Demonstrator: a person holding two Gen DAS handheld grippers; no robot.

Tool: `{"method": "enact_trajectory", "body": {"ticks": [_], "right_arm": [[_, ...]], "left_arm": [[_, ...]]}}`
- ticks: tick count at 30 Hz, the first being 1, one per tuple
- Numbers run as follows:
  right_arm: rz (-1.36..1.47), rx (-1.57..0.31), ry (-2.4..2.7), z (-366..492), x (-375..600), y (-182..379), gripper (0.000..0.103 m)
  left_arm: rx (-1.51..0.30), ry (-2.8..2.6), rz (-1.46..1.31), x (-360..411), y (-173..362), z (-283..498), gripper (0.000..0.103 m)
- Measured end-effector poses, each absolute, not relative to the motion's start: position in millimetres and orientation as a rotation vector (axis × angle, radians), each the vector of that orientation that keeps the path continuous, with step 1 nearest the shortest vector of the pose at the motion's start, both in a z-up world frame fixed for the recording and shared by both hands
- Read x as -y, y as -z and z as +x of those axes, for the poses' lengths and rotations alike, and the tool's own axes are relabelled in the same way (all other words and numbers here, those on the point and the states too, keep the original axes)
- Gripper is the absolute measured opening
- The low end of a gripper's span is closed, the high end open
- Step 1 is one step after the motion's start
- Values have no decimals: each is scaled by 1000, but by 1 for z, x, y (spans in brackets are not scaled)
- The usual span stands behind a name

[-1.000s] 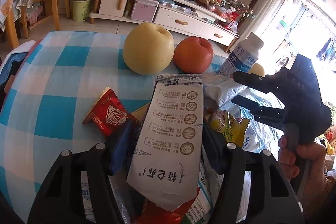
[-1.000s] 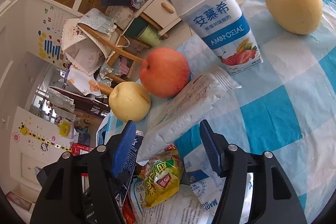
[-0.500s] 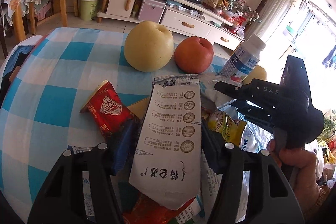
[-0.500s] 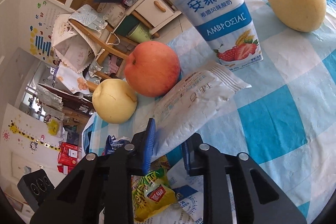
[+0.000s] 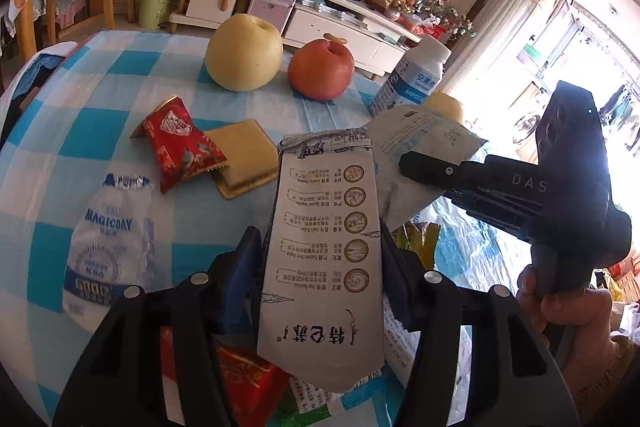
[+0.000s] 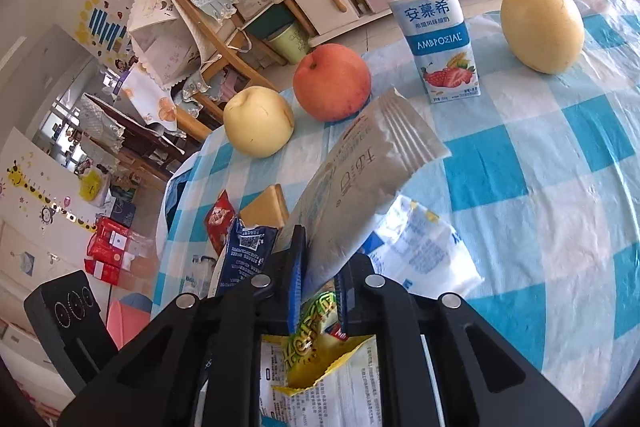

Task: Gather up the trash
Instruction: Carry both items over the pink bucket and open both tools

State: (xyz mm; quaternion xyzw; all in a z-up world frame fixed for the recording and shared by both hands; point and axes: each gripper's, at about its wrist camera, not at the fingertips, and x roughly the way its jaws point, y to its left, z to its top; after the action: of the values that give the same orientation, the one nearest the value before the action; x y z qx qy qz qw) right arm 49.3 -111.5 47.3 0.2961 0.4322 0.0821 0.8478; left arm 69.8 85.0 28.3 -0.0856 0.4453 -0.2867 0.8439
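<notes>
Left wrist view: the left claw point(image 5: 320, 267) has a white wrapper point(image 5: 324, 259) between its jaws, which are closing on its edges, so that piece is picked up off the table point(image 5: 100, 75). To its right, the right claw point(image 6: 318, 275) is clamped on a grey packet point(image 6: 360, 179), lifted clear of the cloth. Still lying loose, I judge: a red packet point(image 5: 180, 147) and a tan cracker point(image 5: 244, 155) ahead-left of the left claw, a clear bag point(image 5: 108, 247) to its left, and a yellow bag point(image 6: 316, 339) under the right claw. No bin is visible, so the job looks early, with most litter left.
</notes>
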Motion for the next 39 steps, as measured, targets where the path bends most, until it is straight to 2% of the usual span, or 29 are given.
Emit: {"method": "enact_trajectory", "body": {"ticks": [8, 26, 39], "right_arm": [[584, -861, -182, -9, 94, -63, 10], [515, -758, -166, -114, 82, -92, 9], [382, -746, -282, -138, 24, -121, 9]], "left_arm": [[-913, 633, -264, -100, -31, 26, 58], [-831, 631, -320, -137, -53, -54, 58], [-642, 435, -265, -180, -86, -93, 59]]}}
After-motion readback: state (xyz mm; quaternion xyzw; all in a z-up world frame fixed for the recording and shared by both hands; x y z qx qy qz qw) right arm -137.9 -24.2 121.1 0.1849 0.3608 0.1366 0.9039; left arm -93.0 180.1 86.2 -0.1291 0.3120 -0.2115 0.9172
